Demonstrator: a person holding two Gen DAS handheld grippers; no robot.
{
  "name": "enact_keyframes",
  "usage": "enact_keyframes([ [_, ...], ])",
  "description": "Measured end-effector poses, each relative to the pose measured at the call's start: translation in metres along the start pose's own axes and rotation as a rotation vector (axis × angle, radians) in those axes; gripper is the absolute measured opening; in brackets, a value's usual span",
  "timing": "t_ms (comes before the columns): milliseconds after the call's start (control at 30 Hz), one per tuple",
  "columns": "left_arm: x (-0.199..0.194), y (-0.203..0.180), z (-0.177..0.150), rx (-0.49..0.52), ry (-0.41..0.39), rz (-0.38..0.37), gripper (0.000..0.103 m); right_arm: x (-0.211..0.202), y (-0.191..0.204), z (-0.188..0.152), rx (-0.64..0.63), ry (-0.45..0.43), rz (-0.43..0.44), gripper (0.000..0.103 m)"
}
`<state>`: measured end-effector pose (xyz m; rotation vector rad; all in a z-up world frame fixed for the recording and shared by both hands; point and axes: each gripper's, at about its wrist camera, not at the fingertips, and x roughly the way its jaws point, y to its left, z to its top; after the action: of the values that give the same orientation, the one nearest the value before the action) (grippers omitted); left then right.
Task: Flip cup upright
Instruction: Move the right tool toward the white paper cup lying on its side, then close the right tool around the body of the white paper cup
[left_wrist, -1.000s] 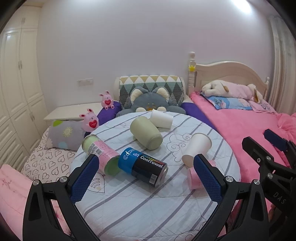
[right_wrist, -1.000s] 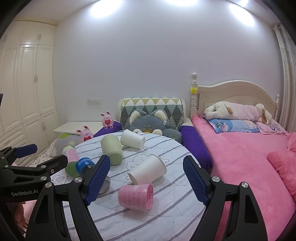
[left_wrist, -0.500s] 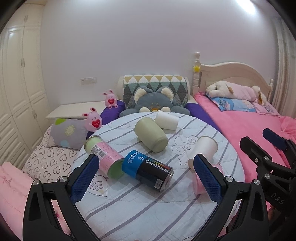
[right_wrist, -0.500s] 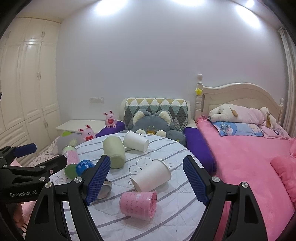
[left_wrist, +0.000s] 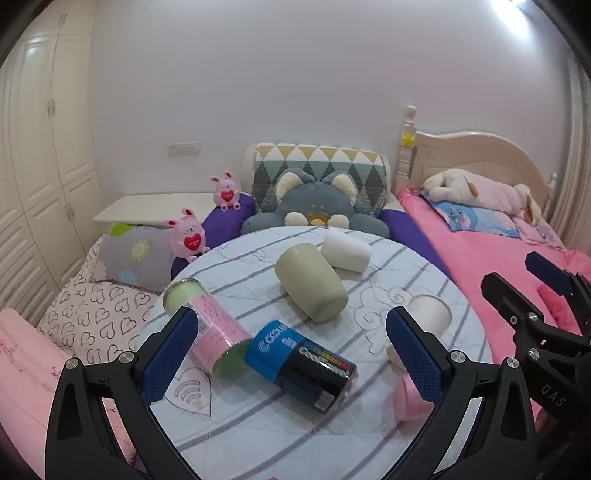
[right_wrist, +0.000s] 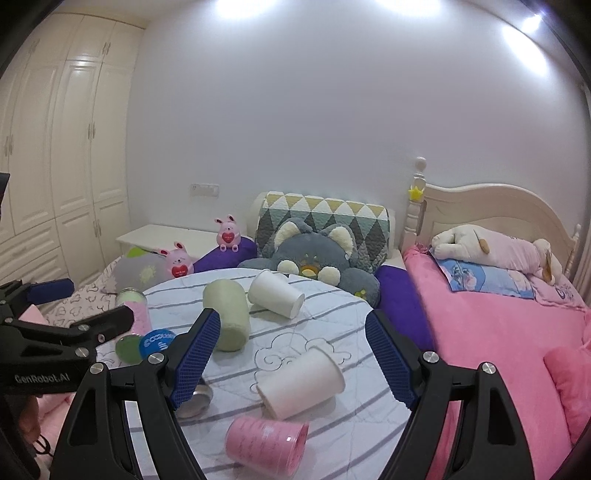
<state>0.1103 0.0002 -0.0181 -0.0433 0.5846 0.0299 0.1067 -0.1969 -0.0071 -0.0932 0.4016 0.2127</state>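
Both the right gripper and the left gripper hover with jaws released. The nearest white cup lies on its side near the surface's right edge, mouth toward the right gripper.

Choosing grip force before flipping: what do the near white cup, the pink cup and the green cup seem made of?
Near white cup: probably paper or thin plastic, matte, with a thin rolled rim.
Pink cup: likely thin plastic or paper, faint print, slight sheen.
Green cup: looks thick-walled, matte, perhaps ceramic or silicone; cannot tell which.
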Motion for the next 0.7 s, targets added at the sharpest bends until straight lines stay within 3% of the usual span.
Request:
enact_keyframes([
  [300,0.039,0.005,0.019,-0.025,0.040,0.005,0.103,0.045,-0.008,0.016,-0.054,0.055,0.062,0.082],
  [700,0.106,0.001,0.035,-0.065,0.130,0.005,0.103,0.139,-0.005,0.033,-0.272,0.251,0.255,0.082],
])
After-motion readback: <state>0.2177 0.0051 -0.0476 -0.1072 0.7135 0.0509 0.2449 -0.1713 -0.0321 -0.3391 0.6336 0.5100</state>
